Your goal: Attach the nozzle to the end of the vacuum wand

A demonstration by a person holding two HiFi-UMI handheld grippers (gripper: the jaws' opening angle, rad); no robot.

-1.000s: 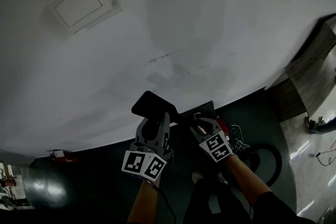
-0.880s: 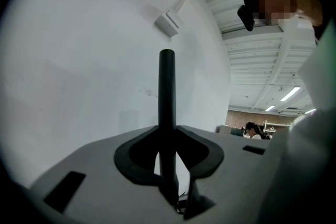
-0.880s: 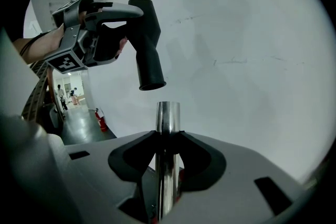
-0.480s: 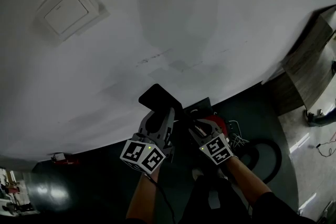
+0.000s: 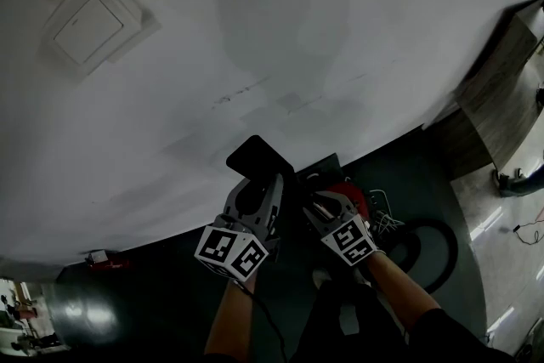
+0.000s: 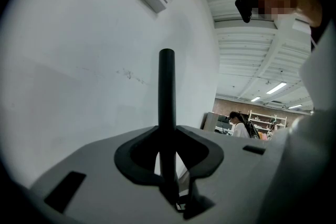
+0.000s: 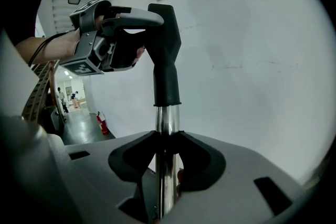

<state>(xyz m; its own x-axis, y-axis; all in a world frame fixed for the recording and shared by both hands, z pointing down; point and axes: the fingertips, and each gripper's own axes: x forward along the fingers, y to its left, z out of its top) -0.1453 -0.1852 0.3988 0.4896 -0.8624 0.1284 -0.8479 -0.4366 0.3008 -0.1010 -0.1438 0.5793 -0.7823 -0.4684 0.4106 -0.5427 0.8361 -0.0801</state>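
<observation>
The black nozzle (image 7: 165, 55) stands upright, its collar over the top end of the chrome vacuum wand (image 7: 167, 123). My right gripper (image 7: 167, 157) is shut on the wand just below that collar. My left gripper (image 7: 113, 34) is shut on the nozzle's flat upper part from the left. In the left gripper view the nozzle (image 6: 167, 107) shows edge-on as a thin black bar between the jaws of the left gripper (image 6: 168, 157). In the head view the left gripper (image 5: 259, 195) and right gripper (image 5: 327, 212) sit side by side low in the middle, with the nozzle (image 5: 259, 161) above them.
A white wall (image 5: 280, 38) fills most of the view, with a square white plate (image 5: 85, 25) on it. The red vacuum body (image 5: 353, 193) and black hose (image 5: 433, 246) lie on the dark floor. A wooden cabinet (image 5: 501, 115) stands at right, a red extinguisher (image 7: 102, 123) at left.
My left gripper with the nozzle has shifted slightly up and to the right, toward the right gripper. The right gripper and wand have stayed put.
</observation>
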